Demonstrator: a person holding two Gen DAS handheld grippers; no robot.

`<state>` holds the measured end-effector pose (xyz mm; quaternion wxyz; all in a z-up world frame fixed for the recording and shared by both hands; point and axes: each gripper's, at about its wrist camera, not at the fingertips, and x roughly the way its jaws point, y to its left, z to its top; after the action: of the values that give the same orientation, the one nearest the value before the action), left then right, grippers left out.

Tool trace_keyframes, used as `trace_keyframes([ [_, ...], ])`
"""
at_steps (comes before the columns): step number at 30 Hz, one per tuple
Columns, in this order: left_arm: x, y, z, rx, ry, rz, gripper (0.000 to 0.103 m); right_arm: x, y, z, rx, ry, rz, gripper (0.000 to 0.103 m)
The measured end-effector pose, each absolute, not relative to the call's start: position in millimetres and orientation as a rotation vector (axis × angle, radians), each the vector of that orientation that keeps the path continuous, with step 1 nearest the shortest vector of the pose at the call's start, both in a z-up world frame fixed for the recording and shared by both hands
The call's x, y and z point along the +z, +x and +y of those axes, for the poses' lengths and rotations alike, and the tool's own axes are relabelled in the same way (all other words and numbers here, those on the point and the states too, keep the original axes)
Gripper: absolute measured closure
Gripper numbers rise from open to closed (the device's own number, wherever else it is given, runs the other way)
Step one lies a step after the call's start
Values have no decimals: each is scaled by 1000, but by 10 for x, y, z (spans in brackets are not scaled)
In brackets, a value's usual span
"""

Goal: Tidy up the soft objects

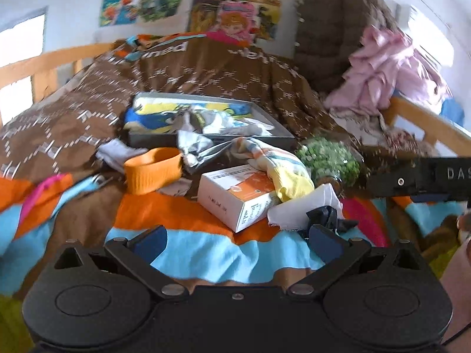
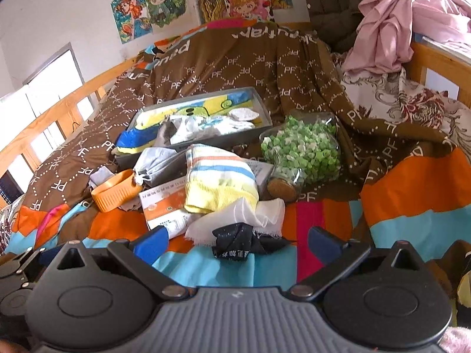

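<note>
I see both hand-held grippers, left and right, spread wide, holding nothing. Striped sock lies on box, on bed, before grey tray.

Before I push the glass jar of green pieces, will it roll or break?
The jar lies on its side, so it would probably roll. Being clear glass, it may be fragile and somewhat heavy. Its cork seems seated, so spilling looks unlikely.
</note>
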<state>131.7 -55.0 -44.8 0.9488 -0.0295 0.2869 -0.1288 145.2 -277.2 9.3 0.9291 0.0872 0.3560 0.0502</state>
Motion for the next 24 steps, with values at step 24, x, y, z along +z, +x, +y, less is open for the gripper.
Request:
trace_keyframes([
  [24,-784,1910,-870,-629,158,552,1,-398,2228,-3046,177,395,1020,0],
])
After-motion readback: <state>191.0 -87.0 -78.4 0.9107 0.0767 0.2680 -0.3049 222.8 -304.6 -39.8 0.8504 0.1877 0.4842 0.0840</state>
